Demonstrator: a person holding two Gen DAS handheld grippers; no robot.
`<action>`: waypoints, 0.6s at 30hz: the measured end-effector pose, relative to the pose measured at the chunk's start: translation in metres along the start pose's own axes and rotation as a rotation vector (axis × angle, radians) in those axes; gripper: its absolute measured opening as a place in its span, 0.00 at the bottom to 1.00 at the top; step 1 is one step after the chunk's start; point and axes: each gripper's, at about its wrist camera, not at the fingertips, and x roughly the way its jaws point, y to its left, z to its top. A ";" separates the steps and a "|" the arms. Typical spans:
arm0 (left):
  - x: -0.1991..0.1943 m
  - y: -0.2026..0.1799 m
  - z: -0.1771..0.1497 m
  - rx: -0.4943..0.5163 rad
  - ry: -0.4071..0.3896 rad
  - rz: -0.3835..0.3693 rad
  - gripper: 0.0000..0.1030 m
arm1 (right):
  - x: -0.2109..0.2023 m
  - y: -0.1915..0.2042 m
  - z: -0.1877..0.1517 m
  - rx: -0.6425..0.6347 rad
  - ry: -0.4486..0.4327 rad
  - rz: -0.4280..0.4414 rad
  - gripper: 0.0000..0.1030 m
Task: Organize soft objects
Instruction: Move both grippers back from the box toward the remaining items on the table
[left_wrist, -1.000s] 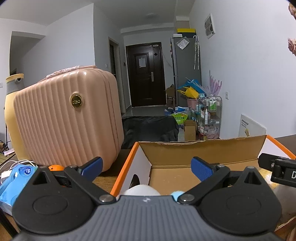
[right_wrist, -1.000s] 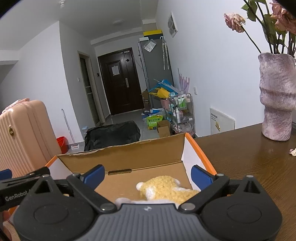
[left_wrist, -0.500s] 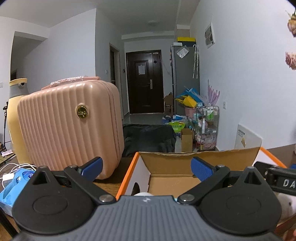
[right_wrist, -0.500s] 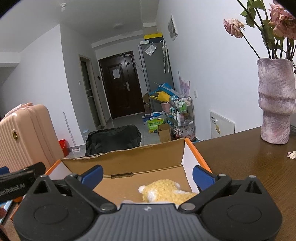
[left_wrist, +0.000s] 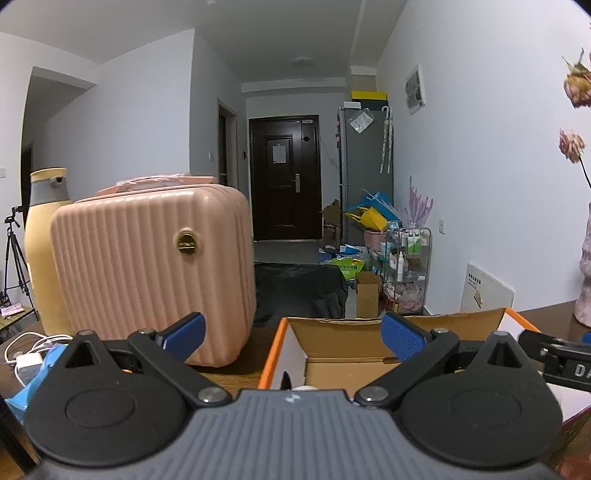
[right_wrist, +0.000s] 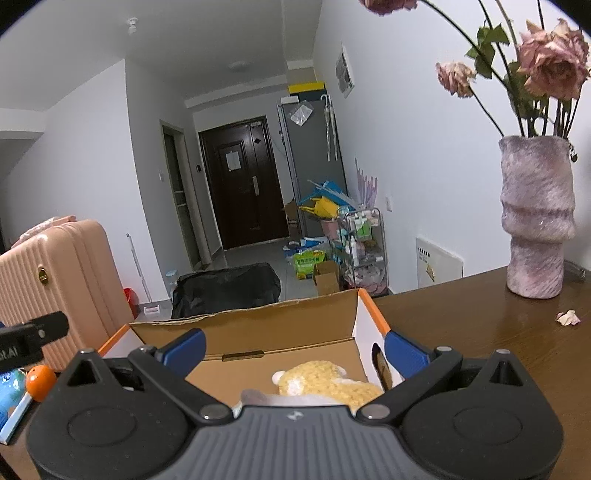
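An open cardboard box (right_wrist: 280, 325) with orange-edged flaps sits on the brown table (right_wrist: 480, 332). Inside it lies a yellow knitted soft toy (right_wrist: 325, 380) with a pale soft thing (right_wrist: 266, 398) beside it. My right gripper (right_wrist: 293, 350) hovers open above the box's near side, nothing between its blue pads. In the left wrist view the same box (left_wrist: 369, 343) is ahead, a small white object (left_wrist: 304, 387) just peeping over the gripper body. My left gripper (left_wrist: 291, 332) is open and empty near the box's left wall.
A pink ribbed suitcase (left_wrist: 155, 273) stands left of the box, a tall yellow bottle (left_wrist: 40, 251) behind it. Cables and a blue item (left_wrist: 33, 365) lie at far left. An orange ball (right_wrist: 40, 376) sits near the suitcase. A purple vase (right_wrist: 535, 221) with dried roses stands right.
Both grippers have risen and pulled back from the box, so less of its inside shows. The jaws stayed open. The toys in the box have not moved.
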 end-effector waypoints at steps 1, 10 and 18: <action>-0.001 0.003 0.001 -0.002 -0.002 0.005 1.00 | -0.003 0.000 0.000 -0.003 -0.005 0.000 1.00; -0.021 0.025 -0.003 -0.018 0.000 0.015 1.00 | -0.037 0.003 -0.009 -0.034 -0.062 0.004 1.00; -0.039 0.038 -0.013 -0.016 0.013 0.025 1.00 | -0.068 0.005 -0.030 -0.056 -0.084 0.007 1.00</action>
